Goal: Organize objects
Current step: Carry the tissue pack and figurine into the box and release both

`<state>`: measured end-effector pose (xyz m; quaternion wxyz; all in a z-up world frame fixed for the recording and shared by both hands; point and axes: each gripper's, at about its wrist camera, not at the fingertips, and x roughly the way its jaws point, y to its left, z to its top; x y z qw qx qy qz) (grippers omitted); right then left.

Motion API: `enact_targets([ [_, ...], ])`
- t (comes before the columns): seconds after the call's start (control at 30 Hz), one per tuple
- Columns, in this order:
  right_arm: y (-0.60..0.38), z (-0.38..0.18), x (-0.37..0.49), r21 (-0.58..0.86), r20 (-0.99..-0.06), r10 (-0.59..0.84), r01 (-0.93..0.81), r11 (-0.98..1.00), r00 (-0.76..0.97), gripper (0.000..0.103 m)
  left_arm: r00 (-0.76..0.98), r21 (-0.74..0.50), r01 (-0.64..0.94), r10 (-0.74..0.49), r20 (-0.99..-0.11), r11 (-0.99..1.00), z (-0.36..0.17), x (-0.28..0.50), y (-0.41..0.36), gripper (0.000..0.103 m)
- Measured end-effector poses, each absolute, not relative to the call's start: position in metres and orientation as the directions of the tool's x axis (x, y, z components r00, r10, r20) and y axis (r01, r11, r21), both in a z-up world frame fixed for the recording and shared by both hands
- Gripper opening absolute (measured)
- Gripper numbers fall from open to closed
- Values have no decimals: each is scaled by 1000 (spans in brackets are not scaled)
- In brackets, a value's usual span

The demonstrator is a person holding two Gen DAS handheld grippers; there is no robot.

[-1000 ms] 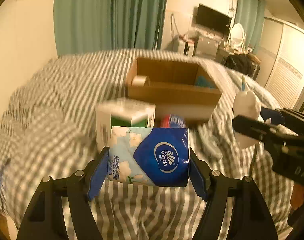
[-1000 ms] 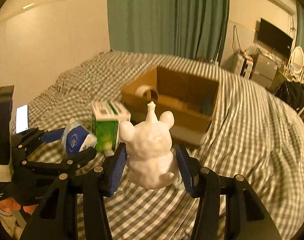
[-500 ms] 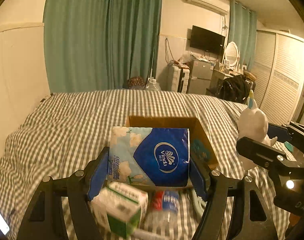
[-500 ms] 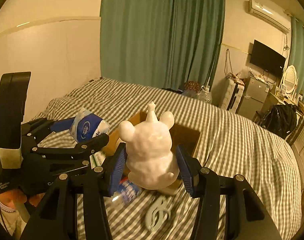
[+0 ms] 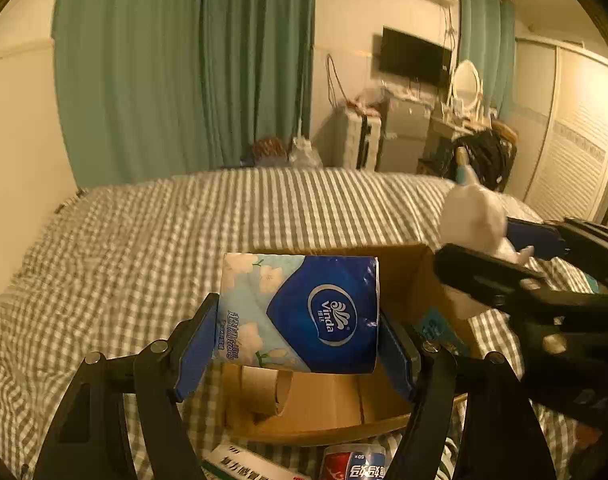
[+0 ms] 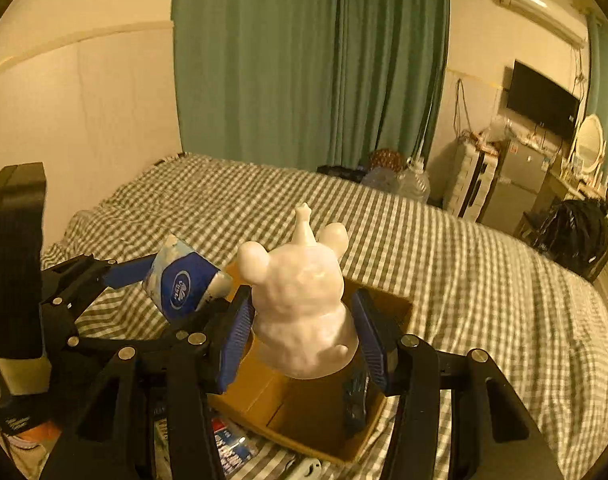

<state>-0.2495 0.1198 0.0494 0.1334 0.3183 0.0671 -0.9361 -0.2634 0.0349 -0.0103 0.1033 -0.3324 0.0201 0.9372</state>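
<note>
Cardboard, open-topped, the box [image 5: 388, 408] sits on the checked bed [image 5: 143, 240] holding a tape roll [image 5: 269, 394] and a teal packet [image 5: 438, 326]. Above the box the left tool [image 5: 295, 340] clamps a blue tissue pack [image 5: 299, 312]; beside it the right tool [image 6: 304, 332] grips a white bear figurine [image 6: 304, 300]. A can [image 5: 354, 462] and a carton [image 5: 247, 464] lie just before the box.

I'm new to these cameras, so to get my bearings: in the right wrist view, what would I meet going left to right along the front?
Left gripper → tissue pack → white bear figure in the right gripper → checked bedspread.
</note>
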Motion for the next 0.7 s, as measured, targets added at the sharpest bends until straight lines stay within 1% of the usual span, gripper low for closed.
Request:
enact_targets([
  [0.2, 126, 14, -280, -21, -660, -201, 286, -958, -724, 50, -716, -26, -253, 206, -667, -967, -34, -279, 50, 74],
  [0.33, 140, -5, -290, 1, -682, -191, 261, -965, -706, 50, -700, -4, -251, 184, -690, -968, -50, -287, 58, 74],
  [0.43, 152, -13, -292, 28, -688, -198, 248, -968, -698, 50, -681, -18, -259, 196, -706, -966, -56, -293, 64, 74],
  [0.53, 162, -14, -291, 42, -689, -197, 233, -972, -697, 50, -675, 1, -257, 179, -716, -966, -58, -290, 67, 78],
  [0.63, 173, -7, -285, 53, -675, -201, 225, -973, -709, 51, -684, 20, -253, 165, -711, -967, -57, -286, 71, 88],
  [0.67, 175, -2, -281, 51, -668, -196, 219, -974, -718, 51, -688, 24, -248, 159, -708, -969, -55, -284, 72, 89],
  [0.7, 174, 2, -277, 47, -662, -192, 215, -976, -724, 55, -692, 24, -240, 154, -705, -971, -54, -281, 73, 89],
])
